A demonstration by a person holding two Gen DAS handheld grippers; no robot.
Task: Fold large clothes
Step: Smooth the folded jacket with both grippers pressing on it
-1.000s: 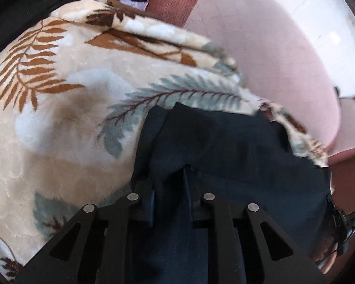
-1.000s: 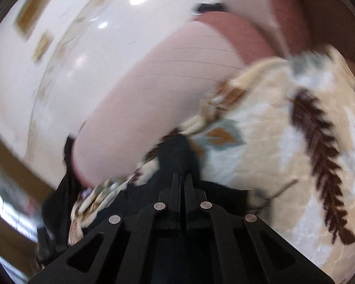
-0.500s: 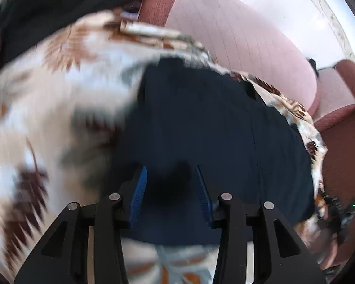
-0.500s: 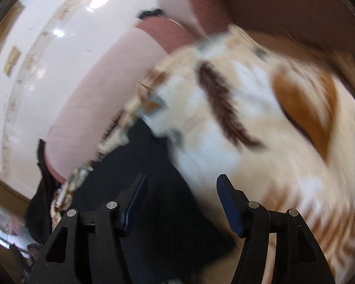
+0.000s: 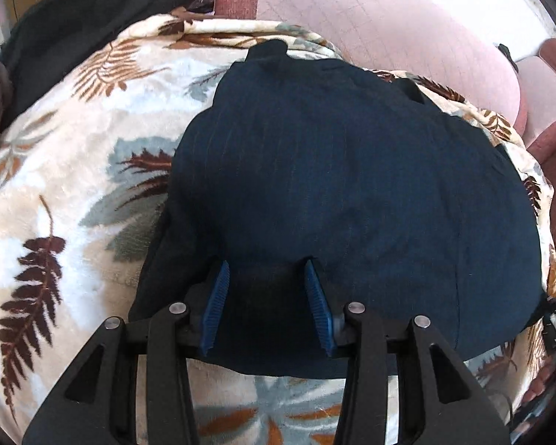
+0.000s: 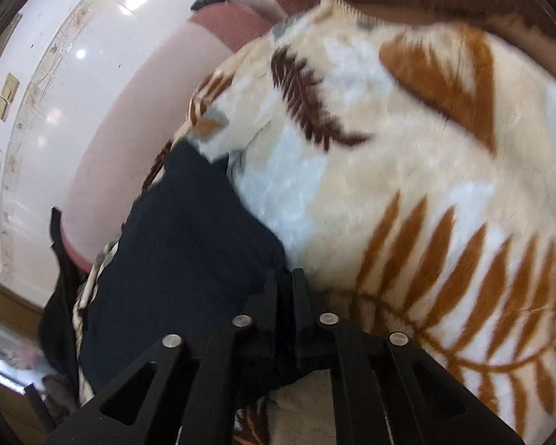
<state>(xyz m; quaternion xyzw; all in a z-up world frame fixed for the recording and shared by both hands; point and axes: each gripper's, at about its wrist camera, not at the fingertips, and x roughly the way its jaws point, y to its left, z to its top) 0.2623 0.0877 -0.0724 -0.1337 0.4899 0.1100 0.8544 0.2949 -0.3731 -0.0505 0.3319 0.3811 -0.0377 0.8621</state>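
A dark navy garment [image 5: 352,185] lies folded on a cream blanket with a leaf print [image 5: 74,185]. My left gripper [image 5: 267,270] is open, its blue pads [image 5: 215,304] standing apart just over the garment's near edge, holding nothing. In the right wrist view the same navy garment [image 6: 181,244] lies at the left on the blanket [image 6: 426,185]. My right gripper [image 6: 285,274] has its jaws pressed together at the garment's right edge; whether cloth is pinched between them does not show.
The blanket covers a pink-red sofa with a backrest [image 5: 407,37] and an armrest [image 5: 552,118]. A black garment [image 5: 74,18] lies at the back left. A white wall [image 6: 55,74] rises behind the sofa.
My left gripper opened and let go of the navy garment, which now lies flat. My right gripper opened half a second ago and has now closed at the garment's edge.
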